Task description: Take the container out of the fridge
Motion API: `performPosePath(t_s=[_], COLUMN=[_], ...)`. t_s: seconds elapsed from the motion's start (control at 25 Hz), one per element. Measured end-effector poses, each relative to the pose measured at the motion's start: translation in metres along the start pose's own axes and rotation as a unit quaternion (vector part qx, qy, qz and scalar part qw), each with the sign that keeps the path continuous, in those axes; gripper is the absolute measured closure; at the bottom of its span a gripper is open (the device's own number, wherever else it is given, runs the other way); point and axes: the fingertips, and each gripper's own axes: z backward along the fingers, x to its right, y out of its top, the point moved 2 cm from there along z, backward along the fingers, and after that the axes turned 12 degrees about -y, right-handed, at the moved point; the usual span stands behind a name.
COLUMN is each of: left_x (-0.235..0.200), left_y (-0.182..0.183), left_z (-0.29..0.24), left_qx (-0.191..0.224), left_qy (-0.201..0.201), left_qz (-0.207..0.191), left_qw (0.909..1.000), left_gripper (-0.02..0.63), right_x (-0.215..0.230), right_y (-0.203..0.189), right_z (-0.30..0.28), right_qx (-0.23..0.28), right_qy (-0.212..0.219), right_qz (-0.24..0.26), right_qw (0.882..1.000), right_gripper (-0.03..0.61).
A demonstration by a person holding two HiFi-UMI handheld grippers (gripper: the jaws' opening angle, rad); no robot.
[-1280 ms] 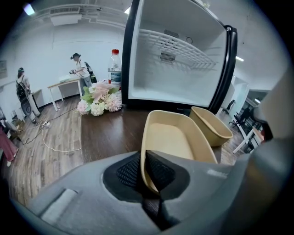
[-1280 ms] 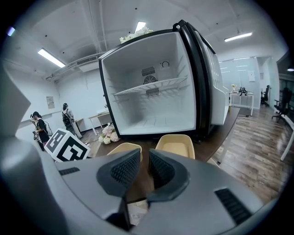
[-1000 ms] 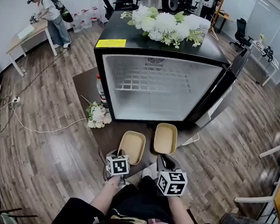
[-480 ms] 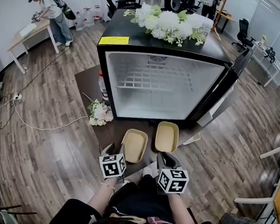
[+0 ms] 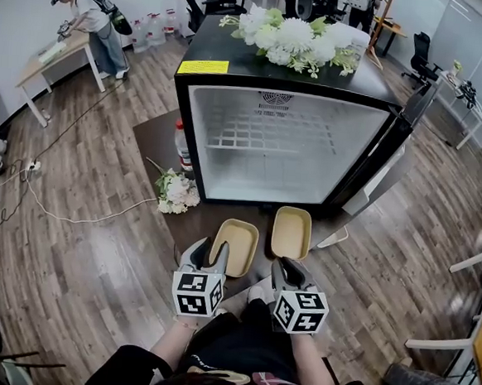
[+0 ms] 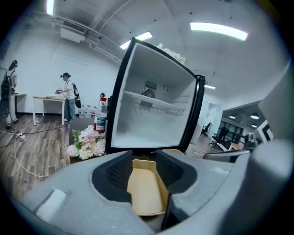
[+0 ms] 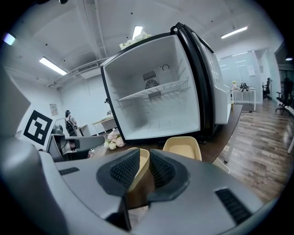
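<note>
Left tongs point(image 6: 143, 159) wide — container point(image 6: 144, 193), fridge point(image 6: 154, 119) beyond

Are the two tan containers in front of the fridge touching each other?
Apart: the head view shows dark table between the left container and the right container.

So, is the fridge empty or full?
Empty. The open fridge shows only a bare wire shelf; both tan containers sit outside in front.

I see a black fridge point(image 5: 258, 77), white inside, with a yellow label point(image 5: 203, 67); left container point(image 5: 235, 247) and right container point(image 5: 291, 231) tan; floor point(image 5: 79, 241) brown wood-grain.
</note>
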Motion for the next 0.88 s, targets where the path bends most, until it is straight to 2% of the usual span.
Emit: performPosePath(t_s=[0.12, 0.2, 0.36, 0.48, 0.6, 0.76, 0.88], left_x=[0.022, 0.033, 0.043, 0.044, 0.043, 0.051, 0.053], left_y=[0.002, 0.000, -0.003, -0.003, -0.004, -0.002, -0.003], left_z=[-0.003, -0.006, -0.005, -0.002, 0.001, 0.005, 0.005], left_qx=[0.012, 0.011, 0.007, 0.013, 0.014, 0.029, 0.021], left_qy=[-0.052, -0.069, -0.078, -0.085, -0.088, -0.112, -0.108], left_qz=[0.003, 0.001, -0.007, -0.003, 0.003, -0.001, -0.013], left_qw=[0.9985, 0.9976, 0.9969, 0.9963, 0.9960, 0.9933, 0.9938], left_gripper=[0.454, 0.460, 0.551, 0.594, 0.605, 0.606, 0.606], right_x=[-0.005, -0.007, -0.005, -0.001, 0.000, 0.003, 0.002], right_y=[0.006, 0.007, 0.002, -0.005, -0.004, -0.003, -0.005], right_z=[0.005, 0.007, 0.006, 0.005, 0.008, 0.009, 0.009], right_qx=[0.025, 0.035, 0.030, 0.020, 0.030, 0.041, 0.038], right_qy=[0.010, 0.006, -0.028, -0.047, -0.048, -0.073, -0.066], right_qz=[-0.002, 0.004, 0.018, 0.007, 0.002, 0.041, 0.034], right_qw=[1.000, 0.999, 0.999, 0.999, 0.998, 0.996, 0.997], right_gripper=[0.530, 0.546, 0.569, 0.569, 0.571, 0.571, 0.571])
